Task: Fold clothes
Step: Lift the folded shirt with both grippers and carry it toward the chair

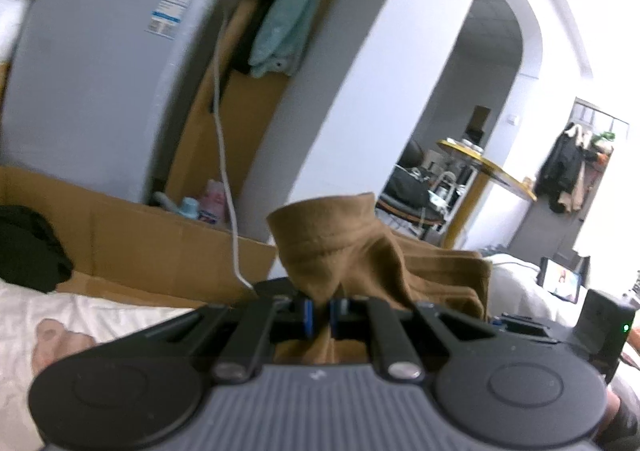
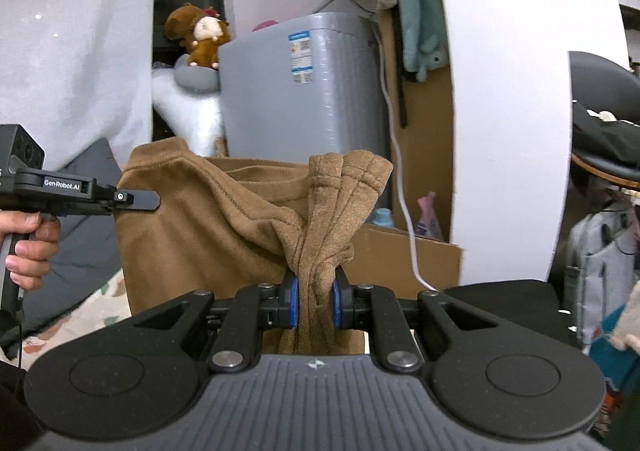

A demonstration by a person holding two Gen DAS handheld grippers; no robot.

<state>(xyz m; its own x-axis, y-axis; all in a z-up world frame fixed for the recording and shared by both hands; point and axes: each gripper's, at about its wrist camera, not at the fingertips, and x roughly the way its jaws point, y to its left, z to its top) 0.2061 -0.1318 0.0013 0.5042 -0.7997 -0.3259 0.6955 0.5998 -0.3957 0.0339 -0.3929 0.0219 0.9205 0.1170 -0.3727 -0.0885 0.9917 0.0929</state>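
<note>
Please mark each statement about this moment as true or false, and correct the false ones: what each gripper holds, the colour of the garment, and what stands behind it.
1. The left gripper is shut on the brown garment. True.
2. The right gripper is open and holds nothing. False: it pinches a bunched, hemmed part of the same brown garment.
3. The garment is blue. False: it is brown.
4. A grey appliance with a label stands behind the garment. True.
5. A plush toy sits beside the appliance's top. True.

A lived-in home: washing machine (image 2: 304,91), plush toy (image 2: 202,35), hanging clothes (image 1: 280,11), bedsheet (image 1: 100,315), coat rack (image 1: 576,167).
</note>
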